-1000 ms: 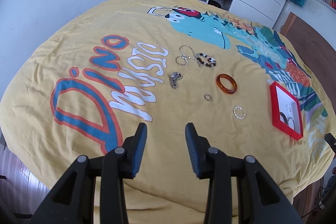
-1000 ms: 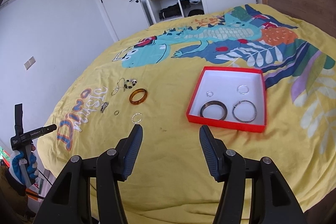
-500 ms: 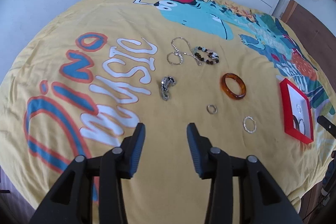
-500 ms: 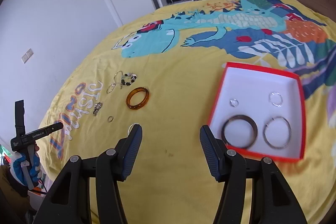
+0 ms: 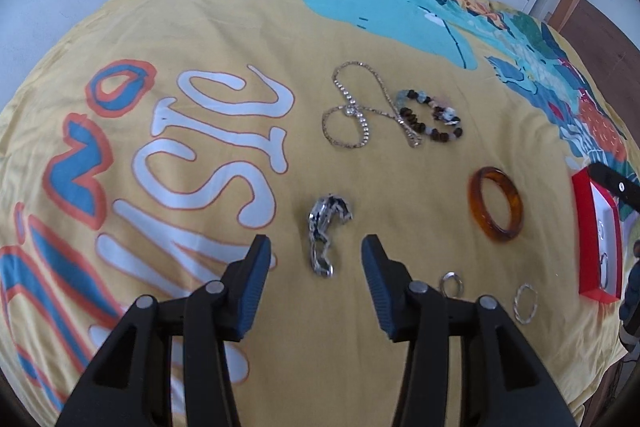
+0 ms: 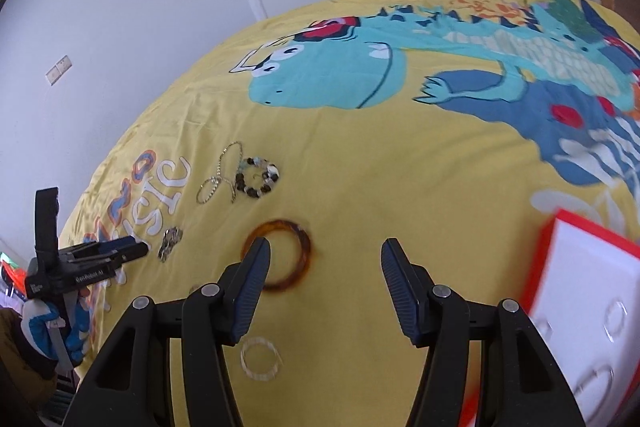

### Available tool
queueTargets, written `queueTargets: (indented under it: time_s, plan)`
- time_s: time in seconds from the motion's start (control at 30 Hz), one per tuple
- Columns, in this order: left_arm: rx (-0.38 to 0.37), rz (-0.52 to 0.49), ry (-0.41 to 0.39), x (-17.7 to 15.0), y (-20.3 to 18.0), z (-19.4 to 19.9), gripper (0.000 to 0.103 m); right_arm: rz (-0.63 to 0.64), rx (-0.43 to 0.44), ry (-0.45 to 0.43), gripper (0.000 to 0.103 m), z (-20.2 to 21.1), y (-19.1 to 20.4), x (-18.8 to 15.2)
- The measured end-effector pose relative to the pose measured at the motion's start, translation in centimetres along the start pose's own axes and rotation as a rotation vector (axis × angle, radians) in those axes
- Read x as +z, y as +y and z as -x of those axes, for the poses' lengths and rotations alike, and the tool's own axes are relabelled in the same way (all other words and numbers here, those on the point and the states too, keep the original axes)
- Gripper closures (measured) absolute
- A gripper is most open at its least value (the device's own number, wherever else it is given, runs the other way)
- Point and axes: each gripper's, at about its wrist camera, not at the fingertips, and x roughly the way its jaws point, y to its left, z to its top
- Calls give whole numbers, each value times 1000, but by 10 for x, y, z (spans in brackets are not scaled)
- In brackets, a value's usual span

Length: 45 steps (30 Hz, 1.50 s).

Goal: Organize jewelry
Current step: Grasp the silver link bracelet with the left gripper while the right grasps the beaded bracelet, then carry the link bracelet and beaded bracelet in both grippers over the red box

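On the yellow bedspread [image 5: 280, 7], left wrist view: the left gripper [image 5: 316, 247] has dropped in close since a second ago, and its jaws have just been opening; they stand well apart with nothing pressed between the pads. The crumpled silver chain bracelet [image 5: 326, 233], small and distant earlier, now lies framed between the fingertips. My reading: this is the next pick. Its long axis runs away from the camera, roughly in line with the fingers, bunched end far, thin tail near. The jaws straddle it across its narrow width, which suits a pinch.

Same view: amber bangle [image 5: 496, 203] to the right, lying flat; red tray [image 5: 580, 223] at the right edge.

Right wrist view: the right gripper [image 6: 324, 259] has swung away from the tray toward the amber bangle [image 6: 280, 255], which now sits just behind the left fingertip. Jaws moderately wide, empty. The tray's red rim [image 6: 540, 259] is blurred at the right edge. A clear thin ring [image 6: 260, 363] lies under the left finger.
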Motion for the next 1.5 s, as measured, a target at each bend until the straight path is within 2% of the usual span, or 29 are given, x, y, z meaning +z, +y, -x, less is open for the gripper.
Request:
queueTargets:
  time_s: [0.3, 0.43, 0.5, 0.67, 0.73, 0.77, 0.83, 0.87, 0.93, 1.0, 1.07, 1.27, 1.5]
  plan:
    - [-43, -46, 16, 8, 6, -35, 58, 105, 26, 65, 44, -93, 34, 43]
    - [-82, -77, 14, 9, 8, -38, 58, 133, 29, 90, 43, -120, 40, 51]
    - [-99, -97, 12, 9, 9, -39, 58, 145, 30, 101, 39, -130, 43, 54]
    - [-132, -120, 6, 8, 10, -42, 59, 182, 15, 138, 39, -156, 49, 56]
    - [-146, -114, -3, 7, 12, -43, 59, 192, 6, 158, 47, -167, 51, 54]
    - [-149, -115, -7, 7, 12, -43, 59, 202, -3, 164, 55, -171, 52, 53]
    - [-142, -117, -14, 6, 11, -44, 66, 215, -10, 167, 58, -177, 52, 52]
    - [-139, -118, -16, 6, 11, -45, 69, 221, -14, 163, 61, -178, 53, 52]
    - [-146, -113, -16, 6, 11, -46, 83, 234, -22, 158, 67, -179, 55, 52]
    - [-157, -103, -16, 5, 15, -45, 84, 269, -46, 158, 81, -180, 59, 52]
    - [-154, -99, -18, 5, 15, -44, 85, 287, -59, 155, 89, -177, 61, 52]
    - [-129, -86, -29, 6, 13, -35, 86, 273, -88, 102, 89, -152, 61, 53]
    - [-101, -42, -46, 8, 16, -12, 86, 250, -107, 8, 89, -93, 56, 65]
